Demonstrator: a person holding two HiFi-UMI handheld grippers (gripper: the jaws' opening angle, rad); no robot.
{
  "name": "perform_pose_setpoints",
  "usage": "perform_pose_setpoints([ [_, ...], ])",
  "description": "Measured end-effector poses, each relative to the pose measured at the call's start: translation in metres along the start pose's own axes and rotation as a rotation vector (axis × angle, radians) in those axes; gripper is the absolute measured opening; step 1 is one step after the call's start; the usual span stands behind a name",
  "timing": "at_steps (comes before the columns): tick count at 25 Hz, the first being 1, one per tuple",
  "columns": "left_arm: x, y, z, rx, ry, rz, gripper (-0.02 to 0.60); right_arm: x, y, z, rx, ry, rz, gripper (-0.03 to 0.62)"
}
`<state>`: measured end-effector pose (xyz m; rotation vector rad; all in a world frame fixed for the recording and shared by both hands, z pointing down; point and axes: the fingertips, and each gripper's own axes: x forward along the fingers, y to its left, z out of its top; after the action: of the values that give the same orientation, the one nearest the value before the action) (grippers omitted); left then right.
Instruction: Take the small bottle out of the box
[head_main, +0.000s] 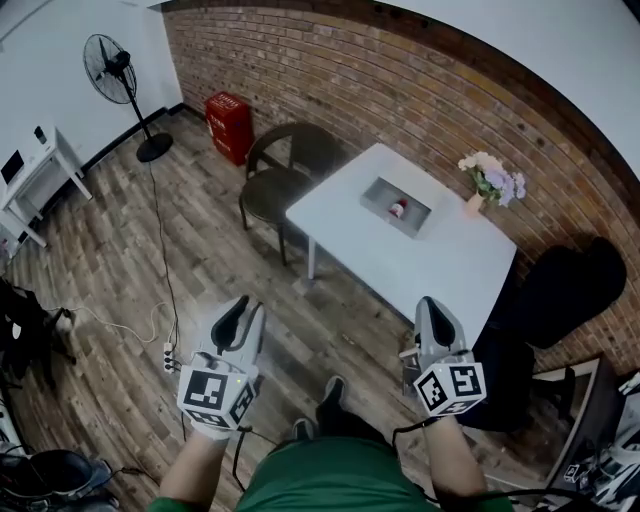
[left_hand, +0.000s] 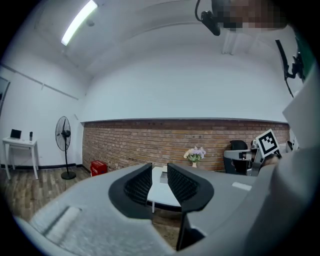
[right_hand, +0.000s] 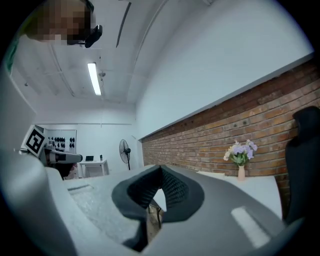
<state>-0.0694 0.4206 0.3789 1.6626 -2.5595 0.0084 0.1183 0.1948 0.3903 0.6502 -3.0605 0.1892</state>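
Small bottle (head_main: 398, 209) in box (head_main: 379, 194), well off. Left gripper (head_main: 240, 312), right gripper (head_main: 433, 312): jaws clenched, empty. Arriving shut could topple bottle.

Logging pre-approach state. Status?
Left gripper and right gripper shut, empty. Small bottle in box on table, untouched. Chair beside table, not blocking.

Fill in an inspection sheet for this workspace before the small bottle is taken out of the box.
Surface: white table, mostly bare.
Job's things: small bottle inside the grey box on the table.
Clutter: vase of flowers near the table's wall-side edge.
Grippers: left gripper and right gripper closed, empty, over the floor, away from the table.
Cables: cable across the floor; power strip.
Surroundings: brick wall, chair, fan, red crate.
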Motion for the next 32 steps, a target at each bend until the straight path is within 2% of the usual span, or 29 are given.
perform_pose_setpoints([
  [9,0.089,0.008,0.016,0.029,0.028,0.057,0.103,0.097,-0.045,-0.004,-0.009,0.01,0.064,-0.002],
  [16,0.123,0.02,0.029,0.064,0.047,0.14,0.101,0.146,-0.074,-0.005,0.073,0.008,0.118,-0.002],
  [20,0.14,0.028,0.029,0.072,0.05,0.173,0.1,0.165,-0.083,-0.007,0.078,0.01,0.134,-0.001],
  [26,0.177,0.032,0.024,0.057,0.062,0.135,0.098,0.181,-0.105,-0.016,0.078,0.05,0.096,-0.002],
  [32,0.24,0.046,0.021,0.034,0.043,0.04,0.097,0.202,-0.13,-0.011,0.048,0.039,0.009,-0.001],
])
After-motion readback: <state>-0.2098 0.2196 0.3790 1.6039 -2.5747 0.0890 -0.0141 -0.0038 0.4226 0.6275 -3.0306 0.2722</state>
